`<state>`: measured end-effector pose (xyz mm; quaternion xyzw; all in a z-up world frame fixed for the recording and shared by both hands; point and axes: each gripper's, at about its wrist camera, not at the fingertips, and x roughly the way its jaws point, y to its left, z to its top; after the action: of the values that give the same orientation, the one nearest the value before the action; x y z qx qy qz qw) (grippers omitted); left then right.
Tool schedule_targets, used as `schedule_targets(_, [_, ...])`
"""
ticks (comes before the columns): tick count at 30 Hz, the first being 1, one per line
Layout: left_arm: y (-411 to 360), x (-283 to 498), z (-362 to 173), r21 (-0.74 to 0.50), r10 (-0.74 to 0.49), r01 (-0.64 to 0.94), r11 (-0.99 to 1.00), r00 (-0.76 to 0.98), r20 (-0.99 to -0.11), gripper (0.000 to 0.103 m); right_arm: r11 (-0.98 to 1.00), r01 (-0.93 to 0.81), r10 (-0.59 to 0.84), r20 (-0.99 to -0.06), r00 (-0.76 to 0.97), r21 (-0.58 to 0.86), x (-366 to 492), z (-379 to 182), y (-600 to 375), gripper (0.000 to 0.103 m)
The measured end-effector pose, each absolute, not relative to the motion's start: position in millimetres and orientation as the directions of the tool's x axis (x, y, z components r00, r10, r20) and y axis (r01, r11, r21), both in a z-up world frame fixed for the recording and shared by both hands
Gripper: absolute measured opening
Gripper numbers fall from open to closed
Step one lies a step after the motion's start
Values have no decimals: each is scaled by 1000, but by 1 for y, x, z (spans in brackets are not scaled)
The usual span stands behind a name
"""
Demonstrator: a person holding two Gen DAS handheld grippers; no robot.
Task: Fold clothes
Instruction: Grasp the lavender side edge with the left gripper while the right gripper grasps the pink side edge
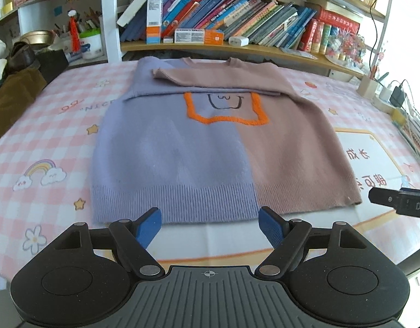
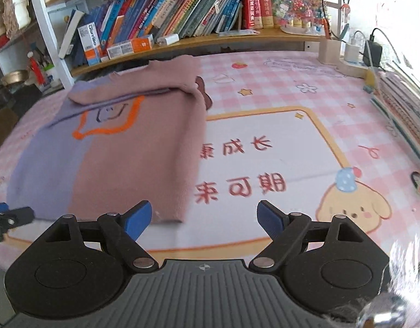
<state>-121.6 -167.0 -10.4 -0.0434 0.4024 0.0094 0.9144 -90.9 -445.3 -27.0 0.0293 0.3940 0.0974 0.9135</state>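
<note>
A knit sweater (image 1: pixel 210 147), lilac on the left half and dusty pink on the right, lies flat on the pink checked cloth with both sleeves folded across its chest above an orange outline. My left gripper (image 1: pixel 210 225) hovers open just in front of the ribbed hem, nothing between its blue pads. In the right wrist view the sweater (image 2: pixel 114 147) lies to the left. My right gripper (image 2: pixel 203 217) is open beside the sweater's near right corner, over the cloth's white panel. The right gripper's tip (image 1: pixel 395 201) shows at the right edge of the left wrist view.
A bookshelf (image 1: pixel 210 13) packed with books and boxes runs along the back. Dark clothing (image 1: pixel 15 87) is piled at the far left. Chargers and cables (image 2: pixel 363 52) and a stack of books (image 2: pixel 406 120) line the right edge of the table.
</note>
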Motion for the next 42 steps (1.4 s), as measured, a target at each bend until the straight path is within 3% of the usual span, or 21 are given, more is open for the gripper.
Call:
schedule_targets(13, [-123,-123,-11,-83,80,-202,976,686,-724,77,980,-138,198,-727,658,142,-89,-30,-437,83])
schedule_targets(18, [-93,-114,-18,-97,123,-284,954,666,-736,53,983,-99,183,-741,646,157,-78,-32,-433,81])
schedule_targets(20, [-82,-110,-23,-104,131,-309,945,653,-746,48,983,-82,178,-748,639,163,-74,-34,-432,77])
schedule_targets(22, [-71,-105,-29,-116,133,-335,935,636,-760,47,983,-68,174,-756,631,169,-69,-36,-431,62])
schedule_targets(25, [-55,-98,-36,-135,132,-366,921,619,-774,47,983,-55,171,-767,619,175,-61,-38,-428,50])
schedule_targets(35, [-40,-72,-39,-121,139,-360,925,616,-775,47,986,-50,157,-784,601,159,-38,-45,-413,33])
schedule_targets(37, [-40,-69,-40,-128,123,-342,931,625,-771,31,986,-60,161,-783,600,157,-35,-46,-410,18])
schedule_targets(38, [-40,-67,-40,-134,111,-328,935,630,-768,9,986,-65,164,-783,599,157,-34,-46,-408,15])
schedule_targets(39, [-41,-65,-40,-140,100,-318,938,633,-768,5,985,-70,167,-783,599,156,-33,-46,-406,11])
schedule_targets(42, [-48,-62,-36,-136,85,-284,949,648,-757,4,987,-91,159,-781,604,131,-32,-44,-398,9])
